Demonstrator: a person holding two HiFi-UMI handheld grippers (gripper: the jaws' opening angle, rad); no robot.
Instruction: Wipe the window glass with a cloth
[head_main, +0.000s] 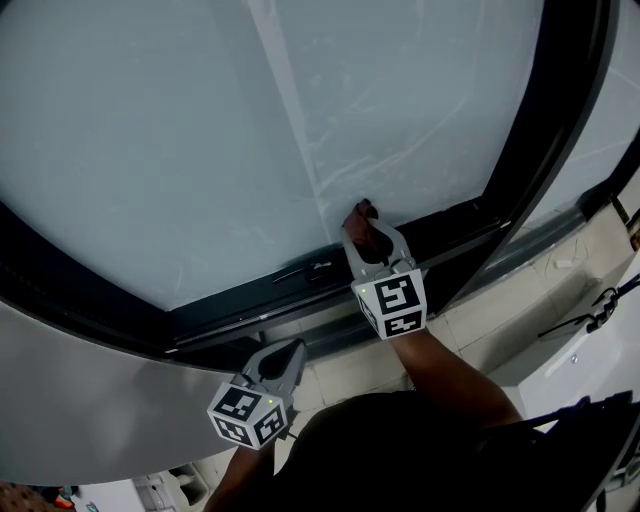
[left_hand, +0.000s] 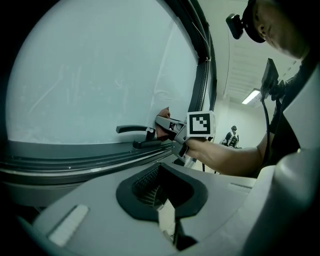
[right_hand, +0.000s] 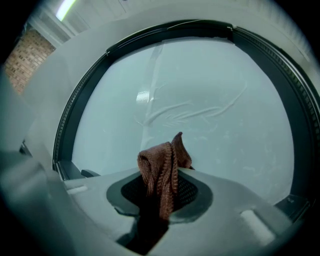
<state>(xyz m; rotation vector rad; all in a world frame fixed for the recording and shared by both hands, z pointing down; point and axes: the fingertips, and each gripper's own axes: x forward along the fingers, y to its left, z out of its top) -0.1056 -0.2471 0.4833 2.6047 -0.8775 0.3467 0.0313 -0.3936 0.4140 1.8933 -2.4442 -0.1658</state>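
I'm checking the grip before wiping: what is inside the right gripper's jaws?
A bunched brown cloth sits pinched in the right gripper, its top poking out toward the glass. Its lower end is hidden inside the jaws.

Cool, flat daylight comes through the milky window glass (head_main: 200, 130), bright enough that the dark frame (head_main: 560, 150) goes almost black against it, and few distinct shadows form. A ceiling strip light (left_hand: 251, 96) glows in the left gripper view, and a pale glare patch (right_hand: 144, 97) sits on the pane in the right gripper view. Both gripper views bow heavily and darken at the corners. The backlit cloth (right_hand: 162, 175) is sharp.
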